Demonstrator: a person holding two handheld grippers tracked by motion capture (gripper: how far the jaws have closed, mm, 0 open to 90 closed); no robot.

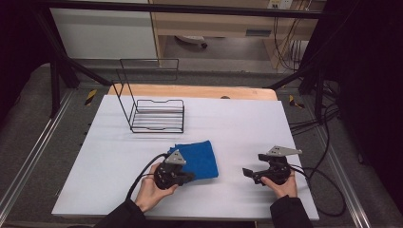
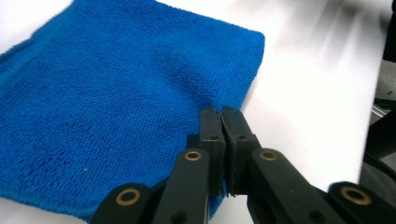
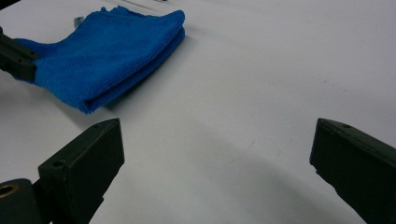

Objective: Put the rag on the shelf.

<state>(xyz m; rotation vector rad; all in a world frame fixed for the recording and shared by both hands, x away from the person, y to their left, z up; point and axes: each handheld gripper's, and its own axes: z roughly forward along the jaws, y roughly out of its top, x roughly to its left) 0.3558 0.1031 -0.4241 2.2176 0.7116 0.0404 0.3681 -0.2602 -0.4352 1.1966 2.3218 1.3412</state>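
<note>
My left hand-held gripper (image 1: 189, 177) is clamped on the blue cloth's (image 1: 200, 158) edge; right hand-held gripper (image 1: 250, 174) idle, jaws apart. Next, prob: lift toward wire rack (image 1: 157, 115).

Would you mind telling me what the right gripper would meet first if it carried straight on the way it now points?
Probably bare white table: the right gripper points past the blue cloth, though depth is unclear.

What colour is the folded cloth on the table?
The cloth is plain bright blue, with no pattern; the left gripper view shows it best.
</note>
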